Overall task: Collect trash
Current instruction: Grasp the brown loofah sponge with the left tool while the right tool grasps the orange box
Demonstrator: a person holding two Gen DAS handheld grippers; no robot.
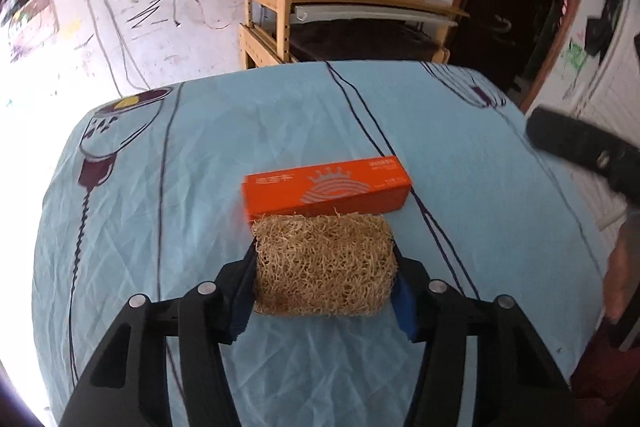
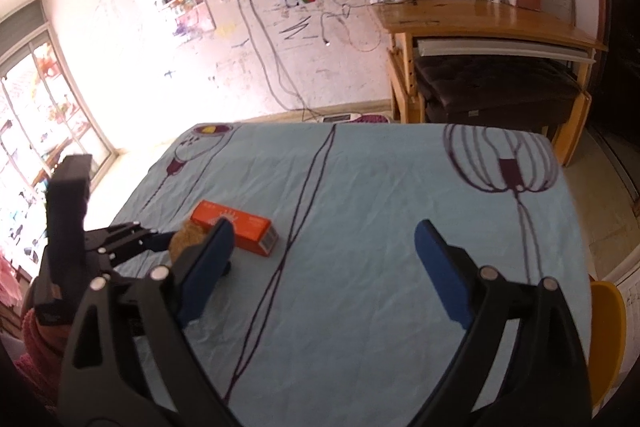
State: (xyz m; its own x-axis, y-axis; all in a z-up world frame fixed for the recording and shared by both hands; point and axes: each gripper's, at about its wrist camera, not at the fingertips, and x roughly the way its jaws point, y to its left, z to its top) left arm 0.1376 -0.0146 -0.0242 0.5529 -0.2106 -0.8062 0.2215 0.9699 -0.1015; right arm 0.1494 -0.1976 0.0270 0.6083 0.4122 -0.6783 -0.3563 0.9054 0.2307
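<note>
On a bed (image 1: 168, 187) spread with a pale blue sheet, the left tongs (image 1: 325, 267) close around a tan fibrous scrub pad (image 1: 324, 267), their blue pads (image 1: 402, 301) pressing its two ends while it rests on the sheet. Just behind the scrub pad, and touching its far edge, lies one orange carton (image 1: 326, 189), flat and untouched. To the right of that carton, well apart from it, the right tongs (image 2: 324, 267) hang wide open above bare sheet, holding nothing; their left finger (image 2: 208, 267) overlaps the scrub pad only in the line of sight.

By the look of it, the collecting is at an early stage: the first piece is gripped but not yet lifted clear, and the carton has still to be taken. No bin, bag or other receptacle shows in either view, so where the trash is bound cannot be told.

The count: two pieces of trash on the bed, one scrub pad and one carton; two tongs, one gripping and one open. Beyond the carton, past the foot of the bed, stands one wooden desk (image 2: 492, 23).
</note>
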